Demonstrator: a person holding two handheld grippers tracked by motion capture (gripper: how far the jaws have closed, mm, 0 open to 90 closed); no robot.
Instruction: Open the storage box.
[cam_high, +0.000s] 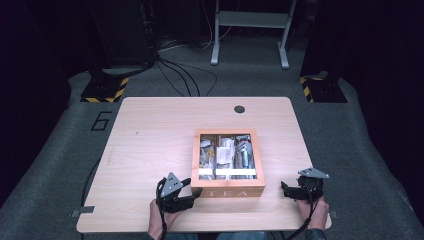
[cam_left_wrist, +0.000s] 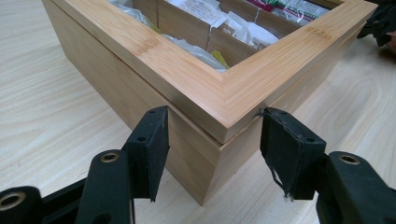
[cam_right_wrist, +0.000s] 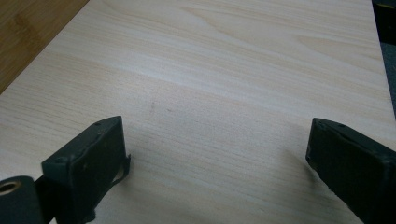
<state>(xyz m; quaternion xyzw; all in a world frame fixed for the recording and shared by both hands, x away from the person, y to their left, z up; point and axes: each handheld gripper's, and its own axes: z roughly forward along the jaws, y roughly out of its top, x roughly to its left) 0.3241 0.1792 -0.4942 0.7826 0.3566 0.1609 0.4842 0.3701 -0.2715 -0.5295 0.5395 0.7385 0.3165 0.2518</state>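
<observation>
A bamboo tea box (cam_high: 228, 191) with a windowed lid stands on the table, front face lettered TEA, with tea bags (cam_high: 227, 152) in its compartments. My left gripper (cam_high: 195, 192) is at the box's near-left corner. In the left gripper view its jaws straddle that corner of the tea box (cam_left_wrist: 196, 79), and the left gripper (cam_left_wrist: 215, 116) has both pads touching at the lid seam. My right gripper (cam_high: 285, 189) rests right of the box, apart from it. Seen in its own view, the right gripper (cam_right_wrist: 217, 128) is wide open over bare table.
The light wooden table (cam_high: 150, 140) has a dark cable hole (cam_high: 239, 109) at the far middle. The near edge runs just below both hands. Cables (cam_high: 180, 75) and a metal stand (cam_high: 250, 30) sit on the floor beyond the table.
</observation>
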